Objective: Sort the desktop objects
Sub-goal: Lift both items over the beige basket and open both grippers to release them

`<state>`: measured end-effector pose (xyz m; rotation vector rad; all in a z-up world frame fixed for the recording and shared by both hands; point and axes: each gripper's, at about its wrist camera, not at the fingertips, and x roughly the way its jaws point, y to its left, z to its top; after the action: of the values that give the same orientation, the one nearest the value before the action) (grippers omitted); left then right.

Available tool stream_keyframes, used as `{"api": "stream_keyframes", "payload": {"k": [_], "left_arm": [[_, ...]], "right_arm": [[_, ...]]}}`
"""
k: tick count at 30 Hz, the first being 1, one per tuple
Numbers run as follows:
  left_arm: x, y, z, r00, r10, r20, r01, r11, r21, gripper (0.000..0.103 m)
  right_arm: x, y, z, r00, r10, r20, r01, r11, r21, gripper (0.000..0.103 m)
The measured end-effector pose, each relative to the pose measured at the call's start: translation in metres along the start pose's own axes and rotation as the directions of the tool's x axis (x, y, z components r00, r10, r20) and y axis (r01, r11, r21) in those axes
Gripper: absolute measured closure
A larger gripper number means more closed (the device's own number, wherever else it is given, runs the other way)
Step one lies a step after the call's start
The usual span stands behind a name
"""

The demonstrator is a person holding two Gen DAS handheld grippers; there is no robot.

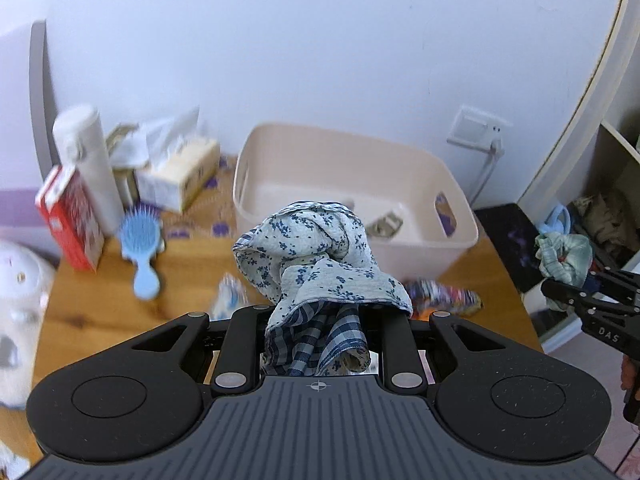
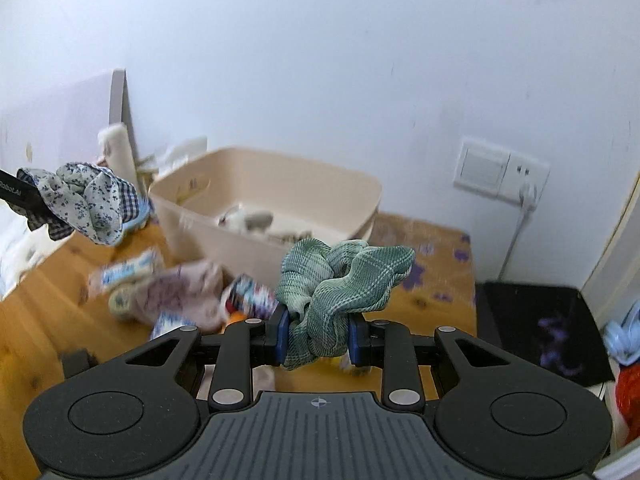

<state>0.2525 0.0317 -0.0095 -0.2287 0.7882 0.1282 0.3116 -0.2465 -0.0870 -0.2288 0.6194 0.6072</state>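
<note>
- The left gripper pinches a blue floral scrunchie, checked underneath, held above the tabletop before the beige bin.
- The right gripper clamps a green plaid scrunchie.
- The bin's contents are blurred, possibly hair accessories.

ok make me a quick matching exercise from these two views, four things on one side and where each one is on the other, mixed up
Things:
1. blue floral scrunchie
2. green plaid scrunchie
3. blue hairbrush
4. beige bin

Places:
A. lying on the wooden table beside the red carton
B. clamped in the right gripper
C. standing on the table near the wall
D. clamped in the left gripper

Pairs: 1-D, 2-B, 3-A, 4-C
</note>
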Motion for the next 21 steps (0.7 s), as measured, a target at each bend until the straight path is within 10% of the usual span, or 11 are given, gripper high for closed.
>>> {"api": "stream_keyframes", "payload": {"k": [21], "left_arm": [[0.092, -0.043, 0.073, 0.999, 0.045, 0.019, -0.047, 0.994, 0.099, 0.081]], "right_arm": [[0.072, -0.015, 0.079, 0.997, 0.035, 0.064, -0.026, 0.991, -0.135, 0.076]]}}
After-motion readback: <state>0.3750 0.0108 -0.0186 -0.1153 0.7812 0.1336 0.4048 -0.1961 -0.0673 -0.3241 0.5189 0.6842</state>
